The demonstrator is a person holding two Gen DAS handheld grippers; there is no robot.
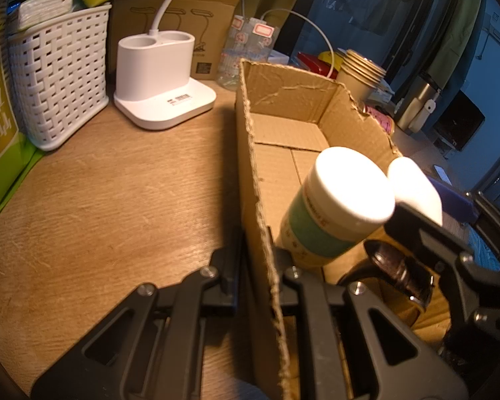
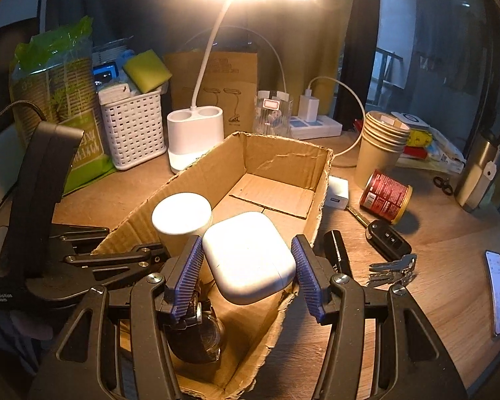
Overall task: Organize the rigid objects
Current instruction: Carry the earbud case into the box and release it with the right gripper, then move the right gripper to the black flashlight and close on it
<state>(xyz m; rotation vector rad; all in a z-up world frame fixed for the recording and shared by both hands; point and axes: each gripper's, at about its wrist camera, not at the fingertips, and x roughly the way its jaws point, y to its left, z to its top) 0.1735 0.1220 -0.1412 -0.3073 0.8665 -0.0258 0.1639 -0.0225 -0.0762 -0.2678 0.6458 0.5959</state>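
Two grippers at the cardboard box [image 2: 283, 163]: left gripper [image 1: 251, 266] clamps its wall; right gripper [image 2: 246, 266] — jaws parted — flanks the earbuds case [image 2: 248, 256] over the box's near end, contact unclear.

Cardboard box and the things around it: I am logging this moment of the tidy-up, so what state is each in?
cardboard box: open-topped, left wall pinched by the left gripper.
pill bottle: capped, inside the box.
earbud case: lid closed, between the right gripper fingers.
wristwatch: lying in the box.
red can: on its side on the desk.
desk lamp: lit.
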